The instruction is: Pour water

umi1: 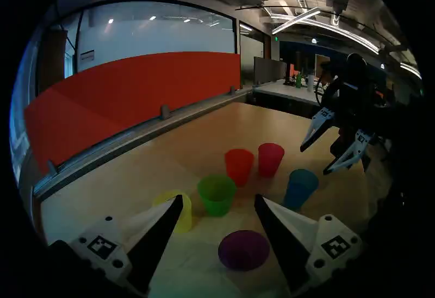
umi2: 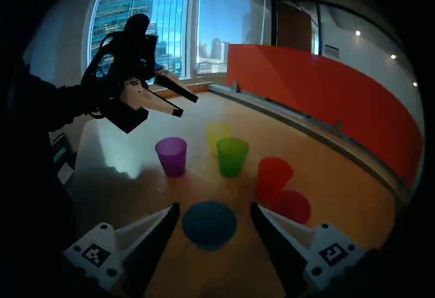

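Several plastic cups stand on a wooden table. In the left gripper view my left gripper (umi1: 217,203) is open above a purple cup (umi1: 243,249), with a yellow cup (umi1: 179,209), green cup (umi1: 216,193), orange cup (umi1: 239,166), pink cup (umi1: 270,159) and blue cup (umi1: 299,187) beyond. My right gripper (umi1: 326,159) hangs open past the blue cup. In the right gripper view my right gripper (umi2: 215,206) is open over the blue cup (umi2: 209,224). The purple cup (umi2: 172,155), yellow cup (umi2: 217,134), green cup (umi2: 232,156), orange cup (umi2: 272,176) and pink cup (umi2: 292,206) lie ahead. My left gripper (umi2: 187,106) hovers open above the purple cup.
The wooden table (umi1: 179,151) runs along a red partition (umi1: 130,94) with a metal rail at its foot. Other desks stand behind at the right. In the right gripper view large windows (umi2: 163,26) lie beyond the table's far end, and the red partition (umi2: 326,97) lines its right side.
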